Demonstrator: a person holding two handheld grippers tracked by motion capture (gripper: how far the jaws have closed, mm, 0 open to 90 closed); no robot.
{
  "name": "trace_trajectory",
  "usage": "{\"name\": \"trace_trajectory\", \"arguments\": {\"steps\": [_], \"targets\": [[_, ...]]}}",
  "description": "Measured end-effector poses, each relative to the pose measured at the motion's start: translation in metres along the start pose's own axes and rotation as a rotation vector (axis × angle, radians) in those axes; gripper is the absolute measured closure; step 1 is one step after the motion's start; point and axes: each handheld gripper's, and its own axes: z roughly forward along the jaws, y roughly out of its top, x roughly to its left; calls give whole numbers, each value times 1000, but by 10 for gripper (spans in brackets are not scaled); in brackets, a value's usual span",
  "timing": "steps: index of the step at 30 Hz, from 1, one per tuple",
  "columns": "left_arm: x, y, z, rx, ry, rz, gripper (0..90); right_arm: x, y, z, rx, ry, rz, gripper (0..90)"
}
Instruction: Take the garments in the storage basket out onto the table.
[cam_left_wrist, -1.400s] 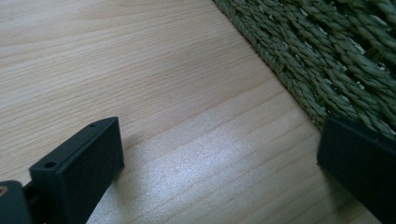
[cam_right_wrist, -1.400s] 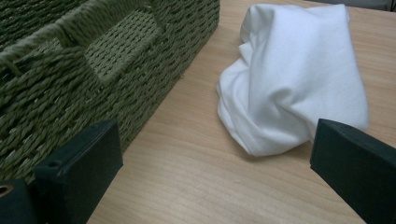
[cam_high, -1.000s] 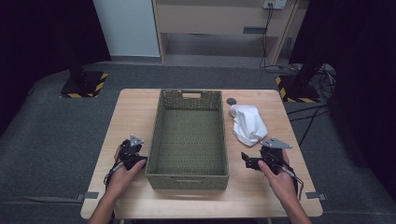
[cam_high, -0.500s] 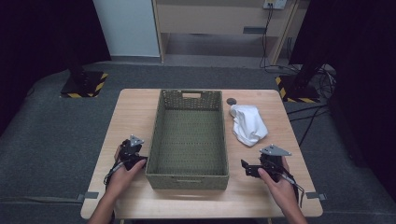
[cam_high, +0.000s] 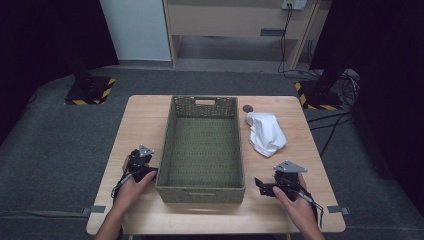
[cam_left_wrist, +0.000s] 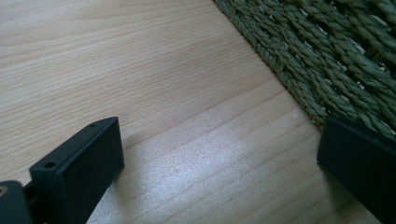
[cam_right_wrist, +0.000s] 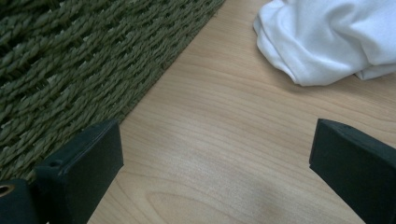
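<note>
A green woven basket (cam_high: 200, 192) stands in the middle of the wooden table (cam_high: 145, 120), with nothing inside. A crumpled white cloth (cam_high: 265, 133) lies to its right. My left gripper (cam_high: 140, 159) rests beside the basket's near left corner. In the left gripper view it (cam_left_wrist: 219, 140) is open over bare wood, with the basket wall (cam_left_wrist: 327, 56) at the upper right. My right gripper (cam_high: 262, 186) sits near the basket's front right corner. In the right gripper view it (cam_right_wrist: 215, 140) is open over wood, the basket (cam_right_wrist: 70, 60) to its left and the cloth (cam_right_wrist: 336, 37) ahead.
A small dark round object (cam_high: 247, 108) lies on the table behind the cloth. Dark floor surrounds the table, and stands with striped bases (cam_high: 90, 92) sit at the far left and far right. A hand holds each gripper near the table's near edge.
My right gripper has drawn back toward the near edge of the table, farther from the cloth. The left gripper has stayed put.
</note>
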Motion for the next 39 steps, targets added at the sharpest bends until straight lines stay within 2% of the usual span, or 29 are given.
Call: {"name": "trace_trajectory", "arguments": {"steps": [11, 17, 28, 35, 39], "targets": [[0, 0, 0, 0, 0, 0, 0, 4, -6, 4, 33, 3, 0, 27], [0, 0, 0, 0, 0, 0, 0, 6, -9, 12, 71, -3, 5, 30], [0, 0, 0, 0, 0, 0, 0, 8, -8, 23, 89, -6, 6, 30], [0, 0, 0, 0, 0, 0, 0, 13, -14, 30, 136, -8, -23, 28], [0, 0, 0, 0, 0, 0, 0, 13, -18, 31, 124, -18, -27, 3]]}}
